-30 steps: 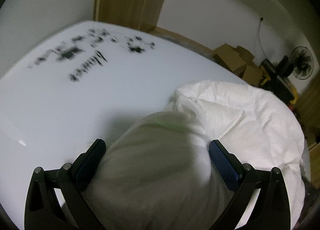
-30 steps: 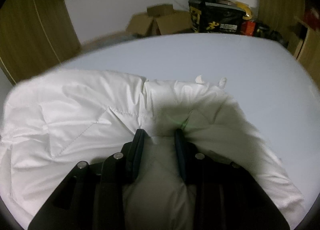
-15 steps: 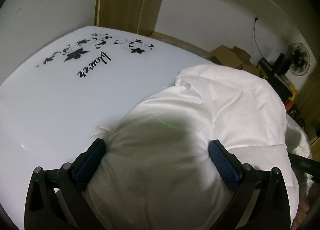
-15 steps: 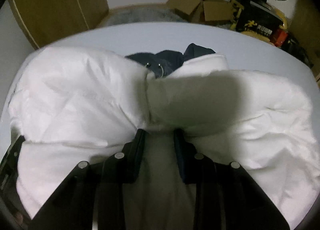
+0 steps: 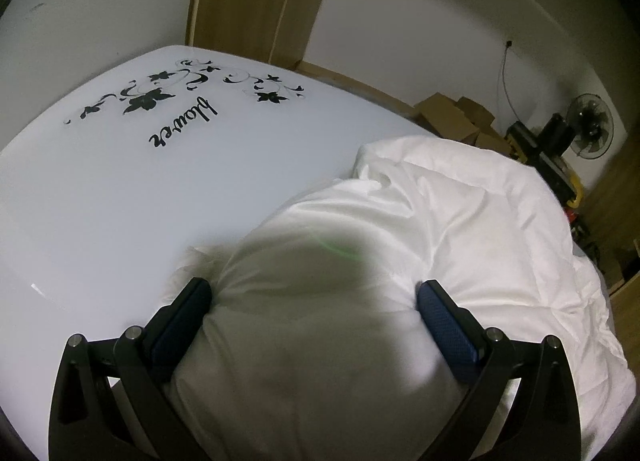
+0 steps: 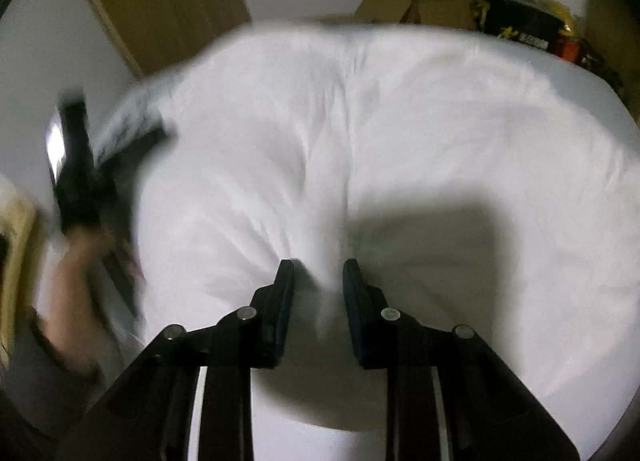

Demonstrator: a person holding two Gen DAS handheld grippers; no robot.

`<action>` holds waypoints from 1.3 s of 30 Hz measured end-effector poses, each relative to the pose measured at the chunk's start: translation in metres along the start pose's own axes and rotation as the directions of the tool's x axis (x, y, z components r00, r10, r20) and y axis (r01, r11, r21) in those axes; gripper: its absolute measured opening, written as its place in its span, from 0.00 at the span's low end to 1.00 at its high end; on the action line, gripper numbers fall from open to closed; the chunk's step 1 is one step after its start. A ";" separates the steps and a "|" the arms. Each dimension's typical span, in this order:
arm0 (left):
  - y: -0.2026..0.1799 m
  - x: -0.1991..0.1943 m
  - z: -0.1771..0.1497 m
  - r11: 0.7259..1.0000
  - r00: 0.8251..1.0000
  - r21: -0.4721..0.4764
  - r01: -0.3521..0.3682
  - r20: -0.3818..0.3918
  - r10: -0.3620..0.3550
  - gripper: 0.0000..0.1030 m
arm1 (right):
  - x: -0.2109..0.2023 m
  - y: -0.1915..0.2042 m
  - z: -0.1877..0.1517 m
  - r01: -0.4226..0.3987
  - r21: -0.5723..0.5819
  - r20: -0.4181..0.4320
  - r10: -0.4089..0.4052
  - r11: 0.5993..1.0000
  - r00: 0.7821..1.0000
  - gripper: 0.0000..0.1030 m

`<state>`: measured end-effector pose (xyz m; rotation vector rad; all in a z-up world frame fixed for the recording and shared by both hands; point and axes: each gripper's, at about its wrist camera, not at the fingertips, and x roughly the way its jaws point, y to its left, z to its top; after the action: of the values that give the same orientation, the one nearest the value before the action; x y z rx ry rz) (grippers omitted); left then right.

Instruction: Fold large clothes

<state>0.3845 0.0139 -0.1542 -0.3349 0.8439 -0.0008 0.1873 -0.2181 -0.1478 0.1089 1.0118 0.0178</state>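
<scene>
White walls, a wooden door panel and a pile of cardboard boxes (image 5: 452,121) at about two o'clock frame the wide white table (image 5: 120,197), which bears a black flower print (image 5: 160,99) at eleven o'clock in the left wrist view. Most of the table's right half is covered by the white padded garment (image 5: 460,221), a bulky heap whose long axis seems to run from six o'clock toward two o'clock. A thick bulge of it is gripped by the left gripper (image 5: 314,319), whose wide-spread fingers (image 5: 446,325) are pressed into the padding on both sides. A narrow pinch of the same fabric sits between the closing jaws of the right gripper (image 6: 318,297), with the bulk spread away toward twelve o'clock. The fold is judged to depend on the two held parts being brought together. At nine o'clock in the blurred right wrist view, a hand (image 6: 80,257) on a dark tool is hard to make out, and the garment's edges and sleeves cannot be told.
</scene>
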 end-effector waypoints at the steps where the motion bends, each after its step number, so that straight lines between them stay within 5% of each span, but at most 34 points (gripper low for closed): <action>1: 0.001 0.001 0.000 1.000 1.000 -0.001 -0.002 -0.003 0.002 1.00 | 0.003 0.002 0.001 0.014 -0.010 0.010 -0.014 1.000 1.000 0.24; 3: 0.002 0.000 -0.001 1.000 1.000 -0.003 0.001 -0.001 -0.001 1.00 | -0.007 0.008 0.002 0.028 0.010 -0.020 -0.028 1.000 0.999 0.24; 6: 0.003 0.000 -0.002 1.000 1.000 -0.010 0.009 0.003 -0.009 1.00 | -0.034 0.015 -0.016 -0.082 0.034 -0.026 0.083 0.996 0.996 0.24; 11: 0.006 -0.004 0.004 0.999 0.998 0.004 0.033 -0.048 -0.033 1.00 | 0.002 0.023 -0.022 -0.019 -0.054 -0.053 0.017 0.998 0.998 0.24; 13: 0.018 -0.027 0.004 0.996 0.994 -0.025 0.085 -0.063 -0.086 1.00 | -0.010 0.007 -0.008 -0.132 0.030 -0.093 0.134 0.991 0.987 0.24; 14: 0.029 -0.045 0.004 0.990 0.989 -0.059 0.127 -0.073 -0.131 1.00 | -0.026 -0.009 0.004 -0.191 0.088 -0.042 0.195 0.978 0.980 0.25; 17: 0.064 -0.097 -0.002 0.960 0.963 -0.130 0.247 -0.083 -0.258 1.00 | -0.054 -0.039 0.039 -0.178 0.120 0.151 0.159 0.977 0.976 0.25; 21: 0.109 -0.133 -0.021 0.941 0.951 -0.193 0.279 -0.077 -0.298 1.00 | -0.030 -0.063 0.078 -0.229 0.206 0.193 0.189 0.951 0.963 0.25; 27: 0.152 -0.137 -0.058 0.887 0.919 -0.337 0.315 -0.123 -0.374 1.00 | 0.018 -0.068 0.086 -0.171 0.213 0.157 0.139 0.962 0.978 0.25; 34: 0.166 -0.136 -0.067 0.887 0.926 -0.344 0.308 -0.105 -0.363 1.00 | 0.014 -0.061 0.082 -0.119 0.196 0.218 0.075 0.973 0.973 0.28; 39: 0.166 -0.138 -0.065 0.873 0.922 -0.363 0.325 -0.084 -0.378 1.00 | 0.037 -0.055 0.099 -0.071 0.200 0.185 0.033 0.977 0.982 0.31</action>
<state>0.2227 0.1704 -0.1416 -0.8265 0.9247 -0.2264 0.2887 -0.2784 -0.1330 0.3212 0.8271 -0.0483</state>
